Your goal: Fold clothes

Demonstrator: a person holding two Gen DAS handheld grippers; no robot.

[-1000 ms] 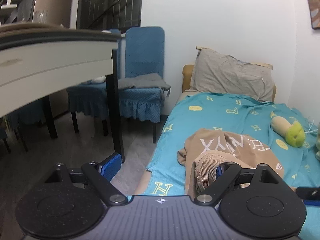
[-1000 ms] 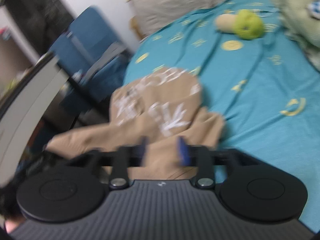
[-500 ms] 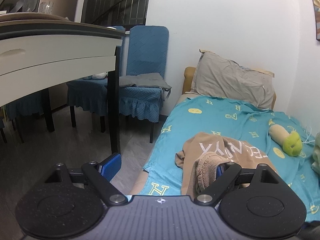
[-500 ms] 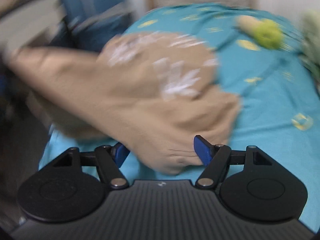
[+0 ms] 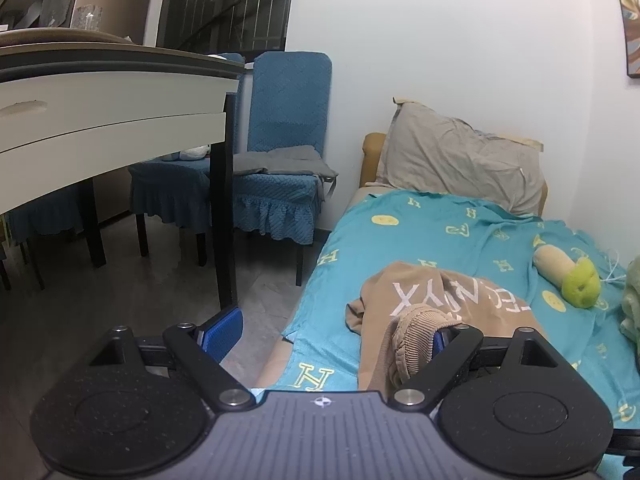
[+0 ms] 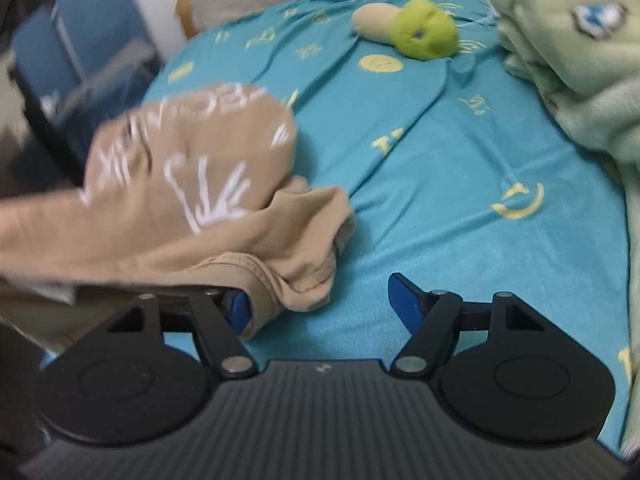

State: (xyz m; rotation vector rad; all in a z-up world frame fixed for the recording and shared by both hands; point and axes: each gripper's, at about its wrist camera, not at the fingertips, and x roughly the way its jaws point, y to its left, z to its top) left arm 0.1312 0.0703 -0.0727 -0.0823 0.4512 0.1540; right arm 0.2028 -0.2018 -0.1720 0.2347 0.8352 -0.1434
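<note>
Sweatshirt [image 6: 188,184] crumpled on the bed, between two wide-open hand-held grippers.

Left hand-held gripper [image 5: 328,332] stands wide, pressing on nothing; the ribbed cuff [image 5: 416,336] drapes over its right finger, the left finger hanging off the bed's edge over the floor. Right hand-held gripper [image 6: 320,304] has just been opening; a tan hem lies against its left pad, the right pad over bare sheet [image 6: 460,208], nothing pinched. The sweatshirt is soft tan cotton with white print, bunched near the bed's edge. Beyond lie a teal sheet with yellow marks, a green-headed plush toy [image 6: 416,28], a fluffy pale-green blanket [image 6: 572,60] and a wrinkled grey pillow [image 5: 460,168]. Blue-covered chairs [image 5: 280,140] and a white desk [image 5: 108,96] crowd the floor beside the bed.
</note>
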